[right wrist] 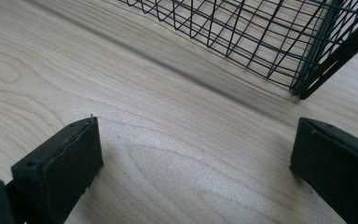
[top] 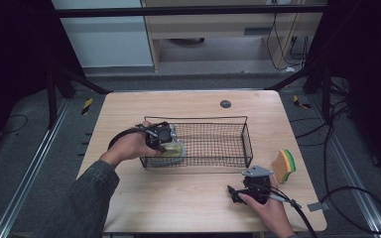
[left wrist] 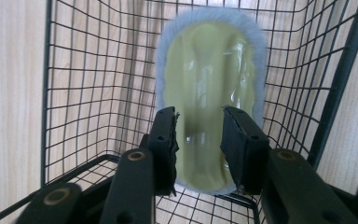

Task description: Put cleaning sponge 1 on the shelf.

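The jaws of the left gripper (left wrist: 199, 140), seen in the left gripper view, stand a little apart with a pale yellow-green pad (left wrist: 209, 93) edged in grey-blue fleece lying just beyond them; whether they pinch its near end cannot be told. The pad rests on the mesh floor of a black wire basket (left wrist: 74, 93), close to one end wall, and light wood shows through the mesh. In the right gripper view, the jaws of the right gripper (right wrist: 196, 163) are spread wide with nothing between them, low over the bare wooden table (right wrist: 144, 140); a corner of the wire basket (right wrist: 261, 37) lies ahead, apart from both jaws. In the high view, the left gripper (top: 164, 141) reaches into the left end of the wire basket (top: 228, 144), where the pad (top: 175, 150) lies. The right gripper (top: 235, 194) sits on the table (top: 178, 198) near its front edge, well apart from the basket. A yellow, green and orange sponge (top: 284, 165) stands on edge to the right of the basket, near the right gripper.
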A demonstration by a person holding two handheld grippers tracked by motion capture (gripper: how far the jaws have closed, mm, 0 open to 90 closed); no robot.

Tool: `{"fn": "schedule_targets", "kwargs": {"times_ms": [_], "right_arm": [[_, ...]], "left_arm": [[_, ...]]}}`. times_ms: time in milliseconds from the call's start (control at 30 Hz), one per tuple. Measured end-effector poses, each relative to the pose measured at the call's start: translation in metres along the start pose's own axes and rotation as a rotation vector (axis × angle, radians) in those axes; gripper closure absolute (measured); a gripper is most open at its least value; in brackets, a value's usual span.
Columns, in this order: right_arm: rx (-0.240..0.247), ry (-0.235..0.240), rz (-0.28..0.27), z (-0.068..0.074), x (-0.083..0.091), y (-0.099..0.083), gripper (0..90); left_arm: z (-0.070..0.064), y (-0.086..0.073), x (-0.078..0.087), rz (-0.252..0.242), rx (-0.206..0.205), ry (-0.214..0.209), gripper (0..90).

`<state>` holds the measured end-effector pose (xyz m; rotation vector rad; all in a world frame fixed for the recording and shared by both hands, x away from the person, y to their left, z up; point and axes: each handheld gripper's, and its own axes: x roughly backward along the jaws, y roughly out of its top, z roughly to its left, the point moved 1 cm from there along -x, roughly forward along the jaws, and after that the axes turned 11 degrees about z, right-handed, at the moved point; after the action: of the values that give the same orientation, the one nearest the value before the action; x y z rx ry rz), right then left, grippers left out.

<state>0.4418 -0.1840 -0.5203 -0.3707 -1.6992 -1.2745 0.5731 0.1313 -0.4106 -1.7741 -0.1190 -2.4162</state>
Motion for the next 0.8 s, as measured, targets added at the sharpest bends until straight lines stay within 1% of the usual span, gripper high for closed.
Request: {"fn": "schedule_targets", "kwargs": {"times_ms": [33, 100, 167, 267, 300, 333, 533, 600, 633, 667, 700, 733, 767, 800], "right_arm": [[-0.001, 0.0, 0.001, 0.0, 0.0, 0.0, 2.1], [0.001, -0.001, 0.002, 0.0, 0.0, 0.0, 2.2], [0.0, -0.001, 0.001, 0.0, 0.0, 0.0, 2.2], [0.0, 0.0, 0.001, 0.0, 0.0, 0.0, 2.2], [0.0, 0.0, 0.001, 0.0, 0.0, 0.0, 2.2], [0.0, 0.0, 0.001, 0.0, 0.0, 0.0, 2.2], [0.001, -0.001, 0.0, 0.0, 0.0, 0.0, 2.2], [0.0, 0.0, -0.002, 0.0, 0.0, 0.0, 2.2], [0.001, -0.001, -0.001, 0.0, 0.0, 0.0, 2.2], [0.001, -0.001, -0.001, 0.0, 0.0, 0.0, 2.2], [0.001, -0.001, -0.001, 0.0, 0.0, 0.0, 2.2], [0.001, -0.001, 0.0, 0.0, 0.0, 0.0, 2.2], [0.001, -0.001, -0.001, 0.0, 0.0, 0.0, 2.2], [0.001, -0.001, -0.001, 0.0, 0.0, 0.0, 2.2]], "left_arm": [[0.0, -0.002, 0.003, -0.013, 0.013, 0.004, 62.1], [0.0, -0.003, 0.005, -0.021, 0.018, 0.007, 62.1], [0.0, -0.004, 0.009, -0.035, 0.032, 0.024, 62.0], [0.0, -0.006, 0.018, -0.065, 0.035, 0.054, 61.6], [0.0, -0.006, 0.018, -0.065, 0.035, 0.054, 61.3], [0.0, -0.006, 0.022, -0.072, 0.042, 0.068, 61.3], [-0.002, -0.007, 0.027, -0.082, 0.053, 0.088, 61.4], [-0.002, -0.007, 0.029, -0.092, 0.059, 0.103, 61.1], [-0.002, -0.007, 0.031, -0.097, 0.063, 0.115, 60.3], [-0.003, -0.007, 0.034, -0.116, 0.084, 0.139, 58.8], [-0.003, -0.007, 0.034, -0.116, 0.084, 0.139, 56.9], [-0.004, -0.008, 0.036, -0.126, 0.094, 0.151, 56.9], [-0.006, -0.009, 0.039, -0.144, 0.116, 0.18, 53.1], [-0.006, -0.009, 0.039, -0.144, 0.116, 0.18, 50.9]]}}
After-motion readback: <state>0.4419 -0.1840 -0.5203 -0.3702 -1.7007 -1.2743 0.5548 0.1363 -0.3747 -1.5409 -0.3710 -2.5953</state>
